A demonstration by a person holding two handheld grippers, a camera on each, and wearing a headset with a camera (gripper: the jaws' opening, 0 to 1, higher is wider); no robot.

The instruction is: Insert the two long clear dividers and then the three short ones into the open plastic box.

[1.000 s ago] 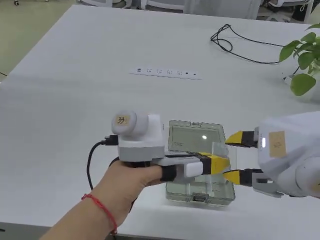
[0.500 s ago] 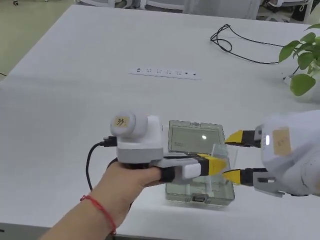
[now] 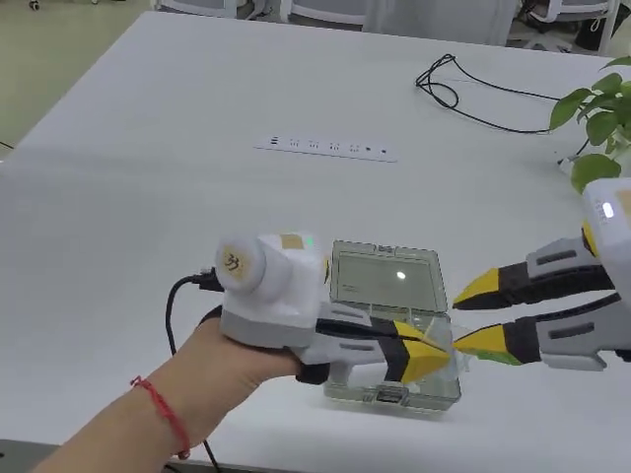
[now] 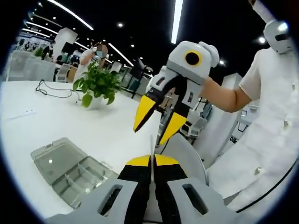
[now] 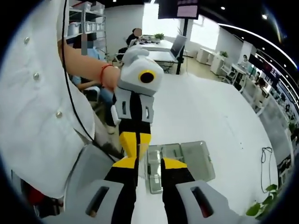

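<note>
One open plastic box (image 3: 386, 276), one clear divider (image 4: 151, 145) (in left hand-held gripper (image 3: 426, 357)).

Box (image 3: 389, 279) corner behind the left tool (image 3: 440, 357) (its divider (image 4: 151, 145) an edge-on sliver); right tool (image 3: 456, 323) partly off-frame.

White table (image 3: 118, 197) bearing open plastic box (image 3: 386, 276) near front edge, power strip (image 3: 325, 144) mid-surface, black cable (image 3: 439, 87) and potted plant (image 3: 590, 168) far right.

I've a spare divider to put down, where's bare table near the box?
The table lies bare between the plastic box and the power strip, and left of the hand. Crowded at the box's right edge, where the left gripper, shut on a clear divider, faces the open right gripper.
</note>
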